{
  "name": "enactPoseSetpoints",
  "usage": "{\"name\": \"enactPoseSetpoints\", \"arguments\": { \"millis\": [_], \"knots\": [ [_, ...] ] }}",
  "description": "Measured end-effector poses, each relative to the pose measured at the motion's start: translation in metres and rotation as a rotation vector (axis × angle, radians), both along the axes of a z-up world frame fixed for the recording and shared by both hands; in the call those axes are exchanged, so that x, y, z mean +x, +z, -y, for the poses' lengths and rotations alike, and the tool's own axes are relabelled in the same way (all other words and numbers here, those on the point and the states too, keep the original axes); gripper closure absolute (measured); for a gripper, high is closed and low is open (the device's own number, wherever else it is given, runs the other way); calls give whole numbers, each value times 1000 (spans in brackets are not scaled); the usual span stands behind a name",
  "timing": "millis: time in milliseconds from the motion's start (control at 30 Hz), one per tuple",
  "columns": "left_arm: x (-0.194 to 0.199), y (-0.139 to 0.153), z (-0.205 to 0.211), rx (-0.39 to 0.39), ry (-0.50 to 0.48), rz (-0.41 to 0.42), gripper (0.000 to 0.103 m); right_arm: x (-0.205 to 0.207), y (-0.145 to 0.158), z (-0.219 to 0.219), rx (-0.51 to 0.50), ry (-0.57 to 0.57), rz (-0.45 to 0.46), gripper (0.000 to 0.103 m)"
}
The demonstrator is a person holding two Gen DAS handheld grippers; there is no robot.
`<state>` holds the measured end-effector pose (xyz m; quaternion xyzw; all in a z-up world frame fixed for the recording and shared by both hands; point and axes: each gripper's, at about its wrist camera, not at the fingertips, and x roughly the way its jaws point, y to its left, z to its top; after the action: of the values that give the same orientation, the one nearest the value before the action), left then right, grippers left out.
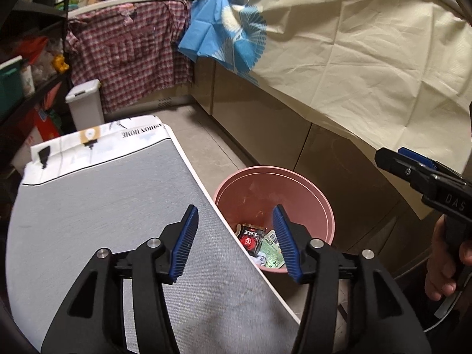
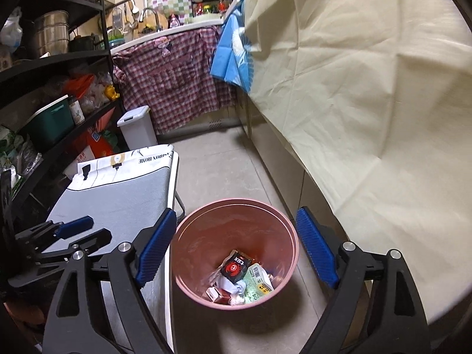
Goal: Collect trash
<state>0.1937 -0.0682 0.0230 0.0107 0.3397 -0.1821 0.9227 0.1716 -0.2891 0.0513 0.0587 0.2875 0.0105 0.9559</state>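
A pink bin (image 2: 236, 253) stands on the tiled floor (image 2: 218, 165), just beside the long edge of a grey-topped table (image 1: 97, 206) and near the cabinet fronts under a cream sheet (image 2: 354, 94). Trash lies at its bottom: a black packet (image 2: 235, 267) with a red round emblem on top of the heap, a green-and-white wrapper (image 2: 258, 283) with a barcode beside it, a small red-and-white box (image 2: 216, 293) lower down, and crumpled white paper (image 2: 236, 290) between them (what lies underneath cannot be made out). The right gripper (image 2: 236, 250) hangs above the bin with its jaws spread wide, one blue pad over each side of the rim and nothing between them. The left gripper (image 1: 234, 240) is also spread apart and empty, one finger over the table top, the other over the bin's mouth. A white lidded bin (image 2: 138, 129) stands closed farther back by a checked cloth (image 2: 177, 79); its contents are hidden. No trash shows on the table.
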Motion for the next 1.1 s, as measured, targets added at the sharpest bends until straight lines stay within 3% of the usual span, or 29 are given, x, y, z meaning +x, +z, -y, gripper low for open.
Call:
{"name": "enactPoseSetpoints", "arguments": {
  "millis": [267, 433, 833, 1100],
  "knots": [
    [-50, 14, 3, 10, 28, 37, 40, -52, 14, -4, -27, -51, 79, 16],
    [-80, 20, 2, -23, 89, 36, 37, -85, 22, -7, -48, -54, 107, 14],
    [-153, 25, -13, 1, 228, 83, 36, -156, 19, -7, -118, -45, 76, 8],
    [-183, 33, -25, 18, 269, 124, 35, -164, 12, -18, -167, -18, 76, 7]
  ]
}}
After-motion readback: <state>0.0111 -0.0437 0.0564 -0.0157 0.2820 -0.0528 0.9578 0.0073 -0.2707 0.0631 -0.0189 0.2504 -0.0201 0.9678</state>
